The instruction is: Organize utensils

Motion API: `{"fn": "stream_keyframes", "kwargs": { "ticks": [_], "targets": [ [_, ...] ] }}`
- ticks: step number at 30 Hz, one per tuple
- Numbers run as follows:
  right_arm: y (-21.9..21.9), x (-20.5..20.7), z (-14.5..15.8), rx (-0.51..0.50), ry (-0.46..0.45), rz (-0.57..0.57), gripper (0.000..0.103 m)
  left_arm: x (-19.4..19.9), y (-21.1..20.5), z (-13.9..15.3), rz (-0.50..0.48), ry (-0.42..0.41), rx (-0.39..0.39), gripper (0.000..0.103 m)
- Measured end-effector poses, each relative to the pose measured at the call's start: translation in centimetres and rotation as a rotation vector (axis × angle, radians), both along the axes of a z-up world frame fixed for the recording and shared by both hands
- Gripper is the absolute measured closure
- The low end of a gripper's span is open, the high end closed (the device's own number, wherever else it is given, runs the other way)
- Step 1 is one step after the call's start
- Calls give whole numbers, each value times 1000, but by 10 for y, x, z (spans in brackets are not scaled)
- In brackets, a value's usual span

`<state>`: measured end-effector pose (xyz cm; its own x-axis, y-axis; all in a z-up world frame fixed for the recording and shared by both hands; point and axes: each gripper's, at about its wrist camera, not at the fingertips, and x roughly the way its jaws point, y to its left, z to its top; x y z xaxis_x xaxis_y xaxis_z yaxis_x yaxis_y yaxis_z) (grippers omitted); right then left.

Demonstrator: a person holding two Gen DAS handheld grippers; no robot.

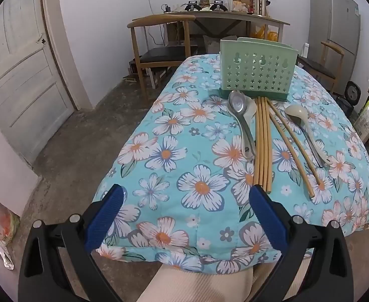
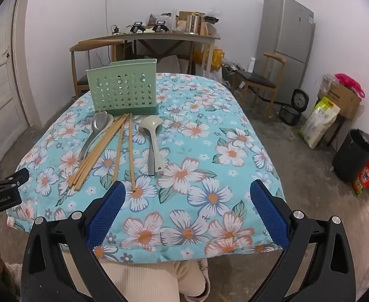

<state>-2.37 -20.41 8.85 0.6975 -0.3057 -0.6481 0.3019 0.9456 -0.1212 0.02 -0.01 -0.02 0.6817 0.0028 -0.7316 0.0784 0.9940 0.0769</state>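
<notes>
Right now both grippers hover over the near edge of a table draped in a turquoise floral cloth (image 1: 164,115), and neither touches anything. Jaws of the left gripper (image 1: 185,196) stand spread wide with only cloth between them; its right blue pad sits just beside the near ends of the chopsticks (image 1: 263,136). Jaws of the right gripper (image 2: 188,193) are likewise spread wide and empty, with the end of one stray chopstick close to its left pad. A green perforated utensil holder (image 1: 257,71) stands upright toward the far end of the table. In front of it lie the utensils: a metal spoon (image 1: 238,112) resting on a pale spoon at the left, a bundle of four chopsticks beside them, two more chopsticks angled apart, then a cream ladle (image 2: 153,136) lying over a dark-handled utensil whose kind I cannot tell
</notes>
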Motion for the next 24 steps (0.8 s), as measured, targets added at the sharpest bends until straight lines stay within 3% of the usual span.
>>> {"fn": "stream_keyframes", "kwargs": {
  "ticks": [24],
  "targets": [
    [1,3,-1,3,4,4,8,2,1,-8,-1,14,-1,5]
  ]
}}
